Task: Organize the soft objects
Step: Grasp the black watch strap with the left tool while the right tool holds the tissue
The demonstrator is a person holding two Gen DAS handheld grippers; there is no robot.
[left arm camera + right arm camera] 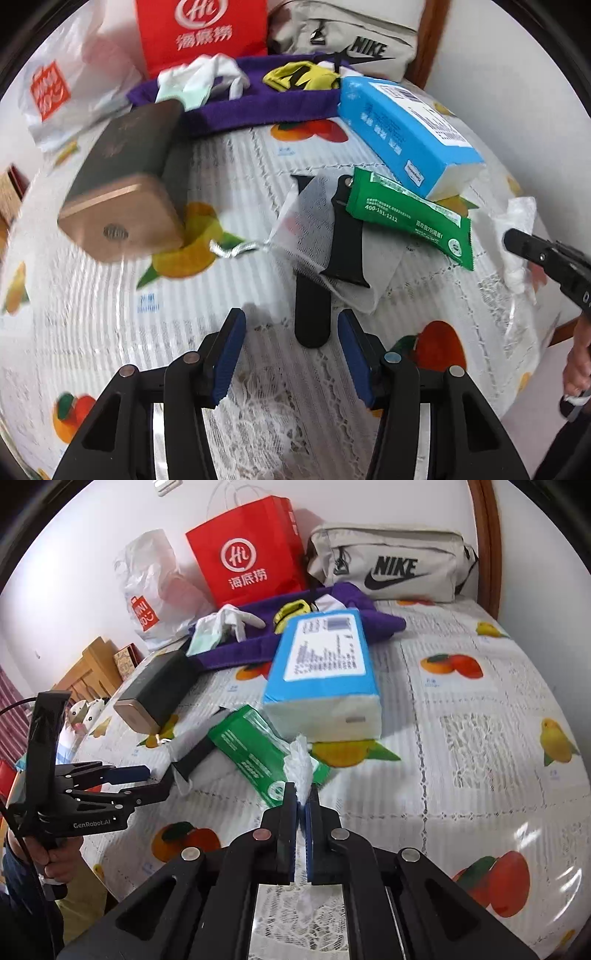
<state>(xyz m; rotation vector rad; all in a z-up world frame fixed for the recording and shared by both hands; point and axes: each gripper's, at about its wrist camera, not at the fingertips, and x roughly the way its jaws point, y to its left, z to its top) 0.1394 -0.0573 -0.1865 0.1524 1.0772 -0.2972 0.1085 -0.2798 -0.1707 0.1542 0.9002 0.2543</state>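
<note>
My right gripper [303, 794] is shut on a crumpled white tissue [300, 762], held above the table; the tissue also shows at the right in the left wrist view [521, 236]. My left gripper [291, 325] is open and empty, just short of a black strap [312, 310] that lies partly under a white mesh pouch [347, 258]. A green wipes packet [410, 218] leans on a blue tissue pack [402, 136]. A purple cloth [258, 107] at the back carries white gloves [207, 77] and a yellow item [299, 77].
A gold and black box [125, 181] lies at the left. A red paper bag [251, 550], a white plastic bag [151, 587] and a grey Nike pouch [391, 565] stand against the wall. The fruit-print tablecloth [461, 709] covers the table.
</note>
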